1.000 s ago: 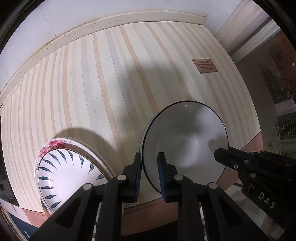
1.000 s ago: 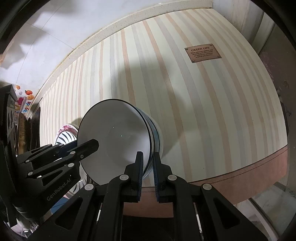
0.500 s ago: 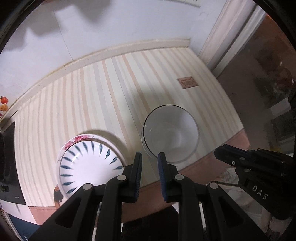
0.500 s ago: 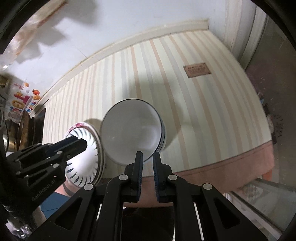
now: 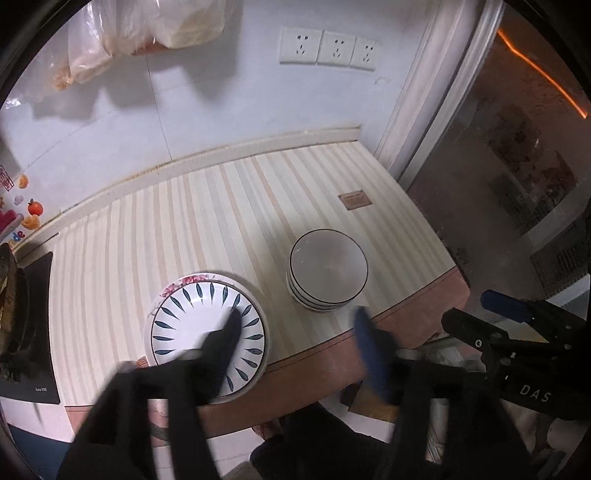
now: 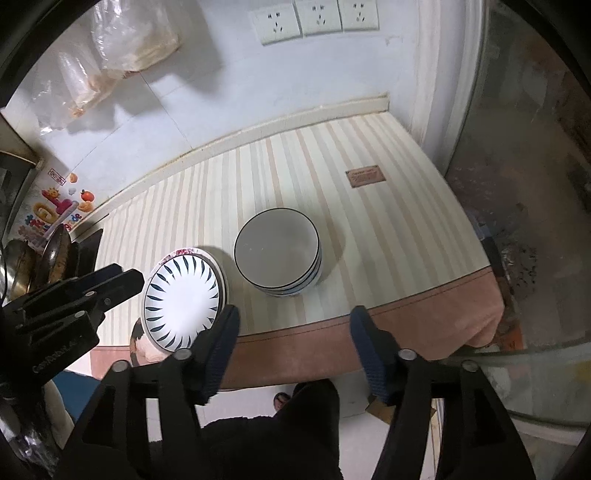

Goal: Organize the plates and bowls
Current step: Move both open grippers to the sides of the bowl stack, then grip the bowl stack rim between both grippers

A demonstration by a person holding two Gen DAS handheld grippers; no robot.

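A stack of white bowls with dark rims (image 5: pixel 328 274) stands on the striped table near its front edge; it also shows in the right wrist view (image 6: pixel 277 254). To its left lies a stack of plates, the top one white with blue leaf marks (image 5: pixel 207 332), also seen from the right wrist (image 6: pixel 183 297). My left gripper (image 5: pixel 297 319) is open and empty, raised above the table's front edge. My right gripper (image 6: pixel 293 317) is open and empty, likewise pulled back above the front edge. Each gripper shows in the other's view, the right one (image 5: pixel 517 334) and the left one (image 6: pixel 79 295).
The striped tablecloth (image 6: pixel 369 236) has a pink front border and a small brown label (image 6: pixel 365 175). A black cooktop (image 5: pixel 26 332) and pans (image 6: pixel 33 266) sit at the left. Wall sockets (image 5: pixel 328 48) and hanging plastic bags (image 5: pixel 140 33) are behind. A glass door stands right.
Both grippers have pulled up and back from the bowl stack and opened from shut. The bowls and plates stay in place on the table.
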